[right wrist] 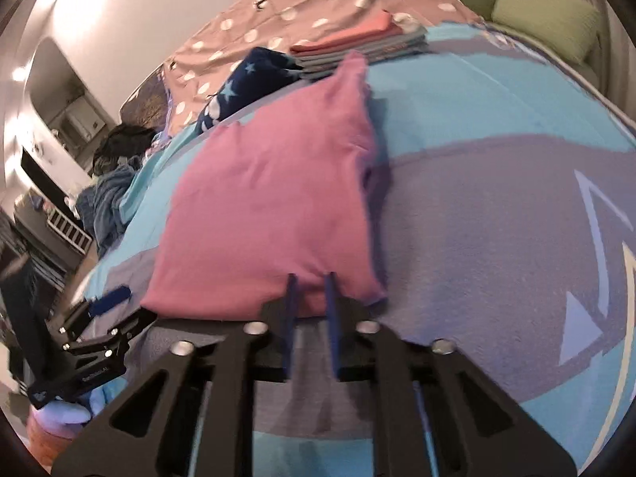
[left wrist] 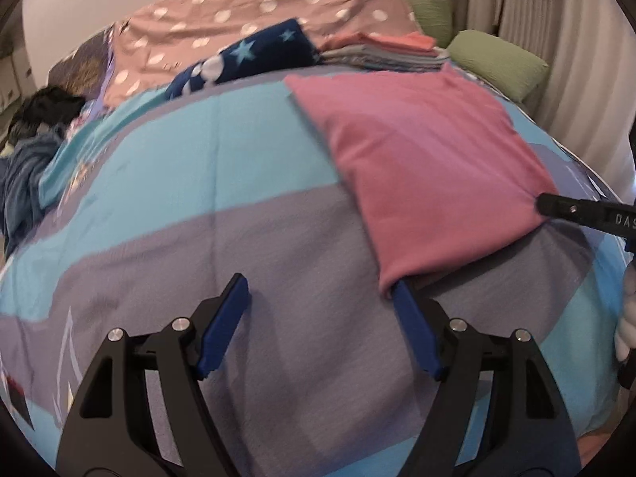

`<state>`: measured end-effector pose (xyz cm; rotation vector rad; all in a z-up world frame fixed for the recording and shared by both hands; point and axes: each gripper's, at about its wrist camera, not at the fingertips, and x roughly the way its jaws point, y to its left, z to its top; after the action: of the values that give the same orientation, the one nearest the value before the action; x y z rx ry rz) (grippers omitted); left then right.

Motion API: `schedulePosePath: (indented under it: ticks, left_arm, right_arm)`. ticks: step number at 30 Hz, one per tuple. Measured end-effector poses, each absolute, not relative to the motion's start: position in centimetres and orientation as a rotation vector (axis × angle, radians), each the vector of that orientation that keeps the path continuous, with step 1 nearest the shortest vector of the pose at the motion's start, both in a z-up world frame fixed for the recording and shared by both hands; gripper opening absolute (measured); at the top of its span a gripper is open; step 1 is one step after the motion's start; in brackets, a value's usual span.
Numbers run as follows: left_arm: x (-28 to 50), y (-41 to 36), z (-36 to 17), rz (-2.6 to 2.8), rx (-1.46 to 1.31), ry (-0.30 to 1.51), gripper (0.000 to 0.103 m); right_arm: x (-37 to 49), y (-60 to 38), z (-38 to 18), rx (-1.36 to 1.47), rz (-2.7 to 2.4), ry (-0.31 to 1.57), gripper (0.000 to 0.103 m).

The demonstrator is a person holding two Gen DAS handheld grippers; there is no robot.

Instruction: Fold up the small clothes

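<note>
Your left gripper (left wrist: 322, 290) is hanging spread wide over the bed (left wrist: 246, 246), gripping nothing; its right finger (left wrist: 413, 318) is touching the near corner of the pink garment (left wrist: 421, 167). Your right gripper (right wrist: 312, 282) is pinching the near edge of that folded pink garment (right wrist: 270, 198), its fingers almost together on the cloth. The garment is lying on the bedspread's blue and grey stripes, toward the far side, just before the stack of folded clothes (right wrist: 357, 45) at the bed's far edge.

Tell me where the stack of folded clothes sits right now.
The stack of folded clothes lies at the bed's far end, right of the navy star garment, beyond the pink garment.
</note>
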<state>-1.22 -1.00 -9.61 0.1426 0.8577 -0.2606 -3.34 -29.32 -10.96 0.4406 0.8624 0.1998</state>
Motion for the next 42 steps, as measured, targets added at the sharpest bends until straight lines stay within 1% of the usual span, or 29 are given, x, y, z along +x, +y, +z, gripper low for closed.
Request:
schedulePosePath:
  ticks: [1,5,8,9,10,12,13,14,16,18,19,21,24,26,27,32,35,36,37,38,39,40,42]
  left_arm:
    - [-1.4,-0.6,-9.7,-0.205,0.166,0.857,0.066]
    - [-1.7,1.0,-9.2,-0.233,0.099,0.872,0.063]
    - [-1.8,1.6,-7.8,-0.336,-0.002,0.859,0.062]
    - [-1.7,1.4,-7.0,-0.381,-0.028,0.836,0.054]
    - [-1.5,0.9,-6.4,-0.421,-0.044,0.818,0.042]
    - [-0.6,-0.4,-5.2,-0.509,-0.071,0.784,0.031]
    - [-0.1,-1.3,-4.8,-0.548,-0.073,0.769,0.030]
    - [0.3,-2.2,-4.7,-0.575,-0.066,0.759,0.030]
    - [1.9,-4.2,-6.0,-0.583,-0.037,0.819,0.030]
    - [3.3,-5.3,-9.4,-0.517,0.010,0.934,0.030]
    - [3.3,-5.1,-10.1,-0.522,-0.001,0.925,0.030]
    - [3.1,-4.6,-9.6,-0.536,-0.023,0.913,0.030]
    - [3.2,-4.3,-8.9,-0.541,-0.020,0.931,0.030]
    - [3.3,-4.3,-8.4,-0.548,-0.033,0.934,0.040]
    - [3.3,-4.2,-7.8,-0.545,-0.043,0.917,0.049]
    - [5.0,-5.4,-5.1,-0.522,-0.002,0.817,0.050]
    - [7.4,-6.4,-5.2,-0.484,0.015,0.799,0.050]
    - [8.2,-6.5,-5.7,-0.471,0.023,0.810,0.053]
    - [9.3,-6.7,-6.9,-0.435,0.050,0.842,0.053]
    - [10.1,-6.7,-8.2,-0.397,0.070,0.880,0.056]
    - [11.1,-6.4,-9.8,-0.384,0.040,0.940,0.066]
    - [11.4,-5.6,-10.4,-0.399,-0.028,0.948,0.067]
    - [11.5,-4.9,-10.0,-0.423,-0.065,0.946,0.066]
  right_arm:
    - [-3.4,-29.5,-10.9,0.444,0.194,0.860,0.005]
    - [-3.3,-29.7,-10.3,0.403,0.148,0.850,0.009]
    - [-3.1,-30.2,-9.6,0.472,0.230,0.837,0.010]
    - [-2.9,-29.9,-9.1,0.466,0.250,0.823,0.010]
    - [-2.7,-29.7,-8.6,0.449,0.264,0.807,0.010]
    - [-2.0,-29.0,-7.5,0.411,0.295,0.772,0.010]
    - [-1.6,-28.7,-7.1,0.399,0.320,0.750,0.011]
    - [-1.2,-28.5,-7.1,0.396,0.328,0.744,0.012]
    - [0.3,-28.6,-8.3,0.389,0.283,0.786,0.021]
    - [1.4,-29.4,-10.7,0.376,0.183,0.884,0.020]
    - [1.4,-30.1,-11.9,0.418,0.196,0.888,0.016]
    - [0.9,-31.2,-11.9,0.492,0.239,0.866,0.016]
    - [0.9,-31.4,-11.0,0.479,0.239,0.863,0.016]
    - [0.8,-31.3,-10.0,0.451,0.245,0.833,0.017]
    - [0.9,-31.2,-9.4,0.442,0.262,0.814,0.017]
    - [3.4,-30.9,-7.6,0.401,0.276,0.775,0.017]
    - [5.5,-31.1,-7.6,0.406,0.279,0.771,0.018]
    - [6.5,-31.2,-8.2,0.400,0.272,0.784,0.023]
    - [7.0,-31.2,-8.7,0.384,0.250,0.803,0.028]
    - [8.0,-31.4,-10.1,0.346,0.181,0.853,0.028]
    - [8.7,-31.7,-11.4,0.350,0.149,0.898,0.033]
    - [8.6,-32.5,-12.2,0.416,0.171,0.887,0.033]
    - [8.4,-33.4,-11.8,0.482,0.225,0.869,0.037]
